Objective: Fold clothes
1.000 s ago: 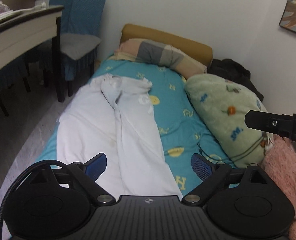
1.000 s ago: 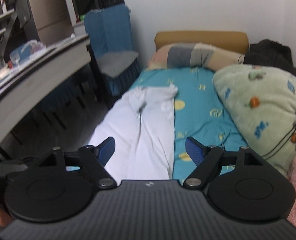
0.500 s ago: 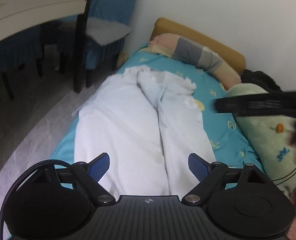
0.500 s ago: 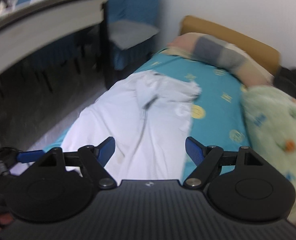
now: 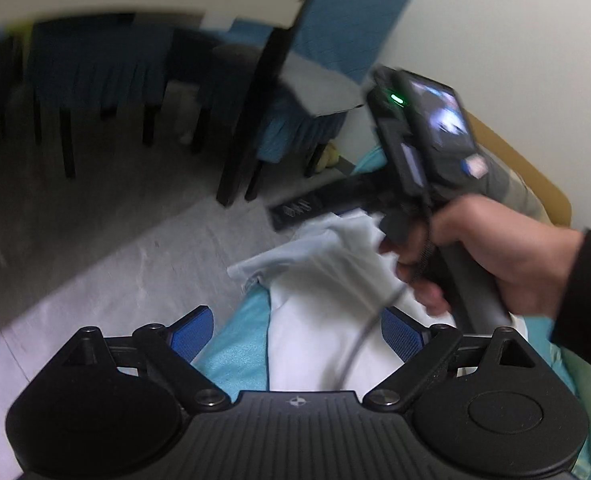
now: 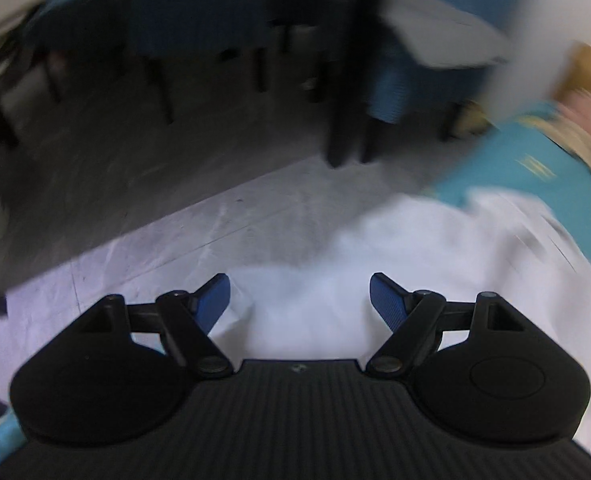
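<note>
Both grippers, left (image 5: 295, 330) and right (image 6: 300, 300), have the jaws wide and hold nothing, above white trousers (image 5: 319, 320) on the bed (image 5: 239, 356). The view is blurred.

Black table leg (image 5: 251, 120) beside bed (image 5: 239, 356)

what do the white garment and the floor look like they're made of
Garment: thin woven fabric, probably cotton, matte; it creases and drapes softly. Floor: pale grey, faint veins and slight sheen suggest stone-look tile or vinyl; blur leaves it open.
</note>
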`<state>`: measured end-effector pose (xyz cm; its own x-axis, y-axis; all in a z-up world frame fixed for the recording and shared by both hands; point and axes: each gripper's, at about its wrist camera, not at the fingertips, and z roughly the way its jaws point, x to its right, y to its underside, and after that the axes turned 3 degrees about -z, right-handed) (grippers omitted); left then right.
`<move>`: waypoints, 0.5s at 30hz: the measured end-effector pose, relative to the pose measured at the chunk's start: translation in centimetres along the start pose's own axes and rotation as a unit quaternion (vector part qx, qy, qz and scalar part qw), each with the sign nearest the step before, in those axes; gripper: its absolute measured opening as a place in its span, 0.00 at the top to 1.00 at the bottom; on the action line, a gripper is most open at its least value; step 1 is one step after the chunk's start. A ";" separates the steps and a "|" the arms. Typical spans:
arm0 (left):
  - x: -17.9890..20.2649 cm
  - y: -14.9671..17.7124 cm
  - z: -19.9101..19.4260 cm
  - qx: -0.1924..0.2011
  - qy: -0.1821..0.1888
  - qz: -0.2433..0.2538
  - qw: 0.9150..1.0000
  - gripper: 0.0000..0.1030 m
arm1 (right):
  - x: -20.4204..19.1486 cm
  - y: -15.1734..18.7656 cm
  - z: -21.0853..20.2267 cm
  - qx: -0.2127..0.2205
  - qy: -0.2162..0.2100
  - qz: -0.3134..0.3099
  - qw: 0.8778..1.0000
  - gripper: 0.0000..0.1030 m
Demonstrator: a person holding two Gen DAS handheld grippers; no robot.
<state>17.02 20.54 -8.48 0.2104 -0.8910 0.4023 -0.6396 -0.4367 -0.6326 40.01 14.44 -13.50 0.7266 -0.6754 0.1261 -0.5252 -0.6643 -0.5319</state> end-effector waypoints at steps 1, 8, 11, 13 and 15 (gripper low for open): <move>-0.6 0.1 0.8 -0.006 -0.001 -0.013 1.000 0.10 | -0.6 -1.0 1.6 -0.008 -0.010 -0.021 1.000 0.24; -2.6 0.8 3.5 -0.025 -0.009 -0.062 0.998 0.10 | -5.8 -3.5 11.1 -0.140 -0.040 -0.145 0.979 0.25; -3.0 0.9 3.3 -0.017 -0.013 -0.076 0.997 0.10 | -7.1 -3.1 13.3 -0.180 -0.005 -0.166 0.969 0.37; -3.2 0.9 3.1 -0.010 -0.016 -0.084 0.996 0.10 | -7.8 -2.8 14.2 -0.194 0.022 -0.179 0.964 0.63; -3.4 0.9 2.6 -0.002 -0.014 -0.089 0.996 0.10 | -7.7 -2.7 13.4 -0.181 0.048 -0.166 0.968 0.94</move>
<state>17.66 22.86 -12.13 0.3409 -0.8028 0.4892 -0.5927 -0.5875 -0.5510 41.83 25.73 -24.25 0.8472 -0.4196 0.3259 -0.4020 -0.9073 -0.1231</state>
